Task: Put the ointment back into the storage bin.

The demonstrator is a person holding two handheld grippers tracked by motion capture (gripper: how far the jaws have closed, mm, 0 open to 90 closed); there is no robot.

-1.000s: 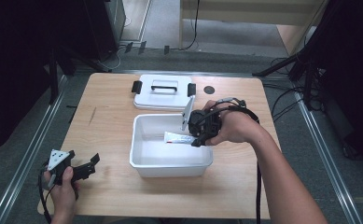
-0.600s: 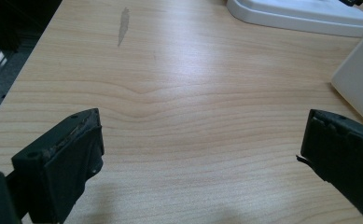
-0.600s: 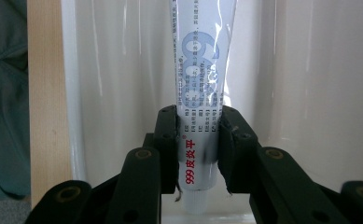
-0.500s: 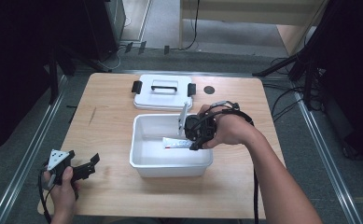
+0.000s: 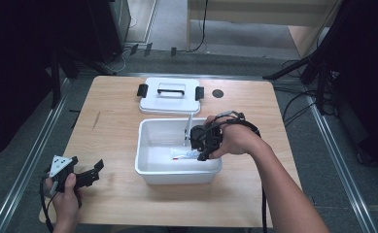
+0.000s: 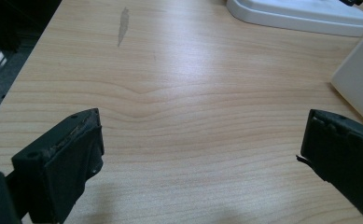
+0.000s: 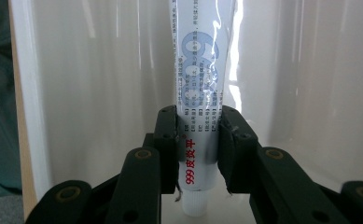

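Lowered further into the white bin [image 5: 147, 160], right gripper [image 7: 198, 140] fingers clamp the ointment tube [image 7: 202, 70]; left gripper [image 5: 87, 175], fingers apart, hovers over the worktop [image 6: 170, 93] beside the lid [image 5: 169, 94]

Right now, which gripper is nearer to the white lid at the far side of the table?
Right. The right gripper is inside the white bin, just in front of the lid, jaws shut on a tube. The left gripper rests open at the near left corner.
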